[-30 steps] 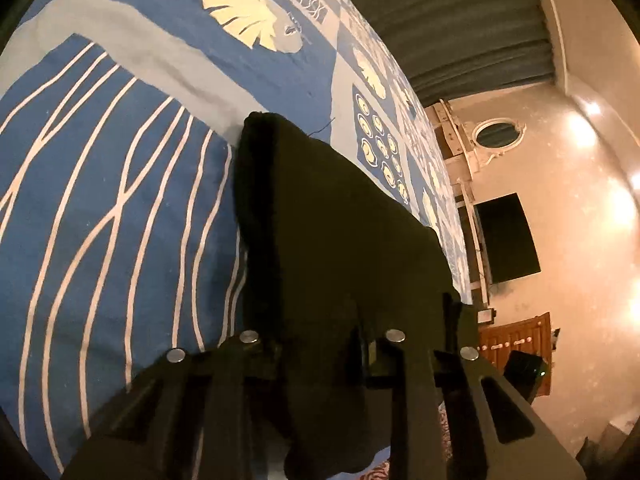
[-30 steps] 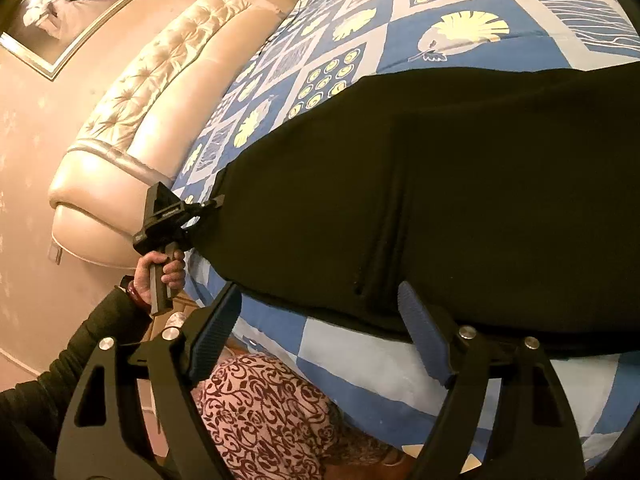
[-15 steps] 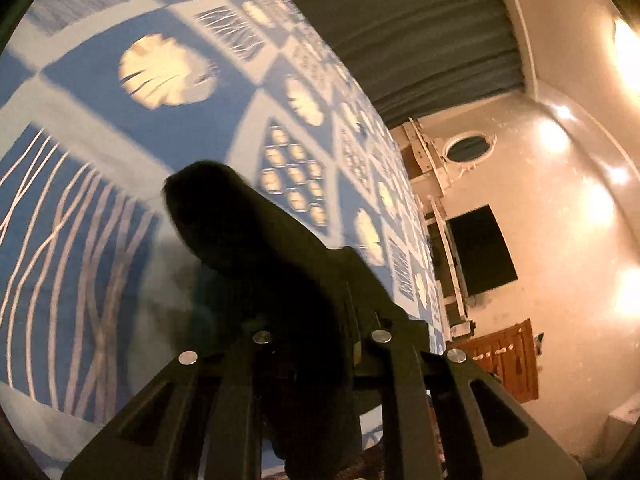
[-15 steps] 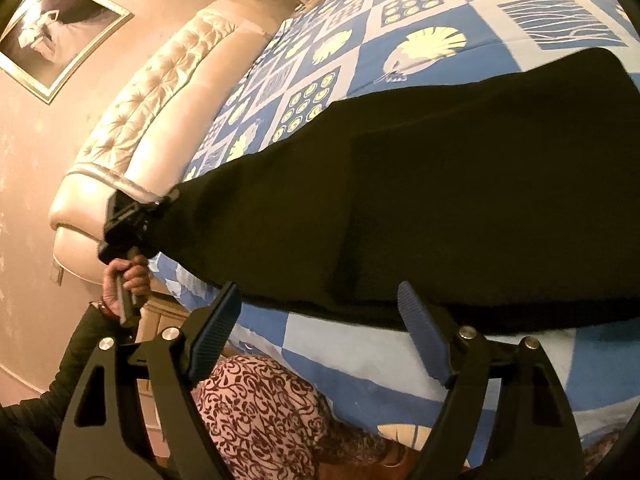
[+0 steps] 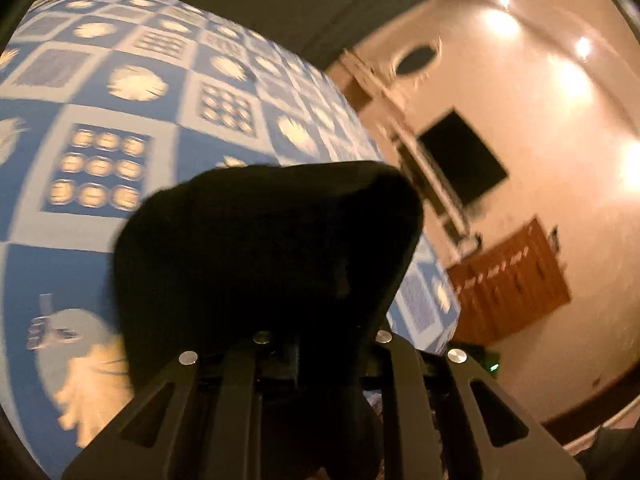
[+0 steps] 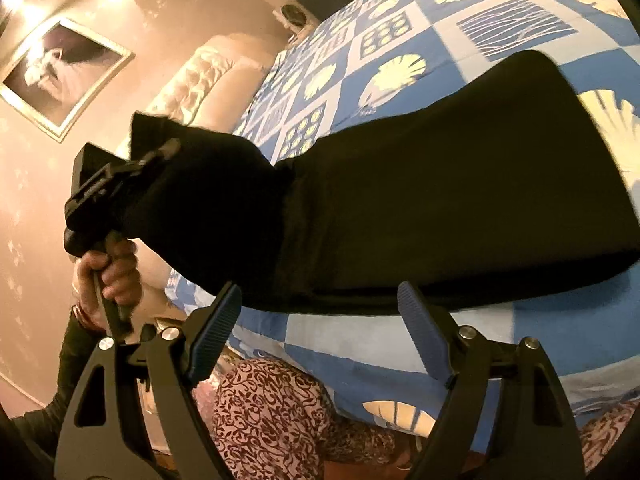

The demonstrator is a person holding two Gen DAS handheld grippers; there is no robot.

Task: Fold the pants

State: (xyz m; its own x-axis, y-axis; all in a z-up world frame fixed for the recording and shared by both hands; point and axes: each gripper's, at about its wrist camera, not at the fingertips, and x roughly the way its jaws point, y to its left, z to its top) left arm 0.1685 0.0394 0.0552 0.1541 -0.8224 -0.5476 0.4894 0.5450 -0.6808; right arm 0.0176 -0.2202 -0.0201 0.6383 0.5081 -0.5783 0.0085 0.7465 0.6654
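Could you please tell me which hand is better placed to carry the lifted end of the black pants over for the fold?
Left: its tool is shut on the black fabric pants; the right tool is open, empty.

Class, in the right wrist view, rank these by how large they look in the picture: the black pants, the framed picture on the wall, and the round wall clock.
Largest to smallest, as they appear:
1. black pants
2. framed picture
3. round wall clock
The pants lie nearest the camera, so true sizes may differ.
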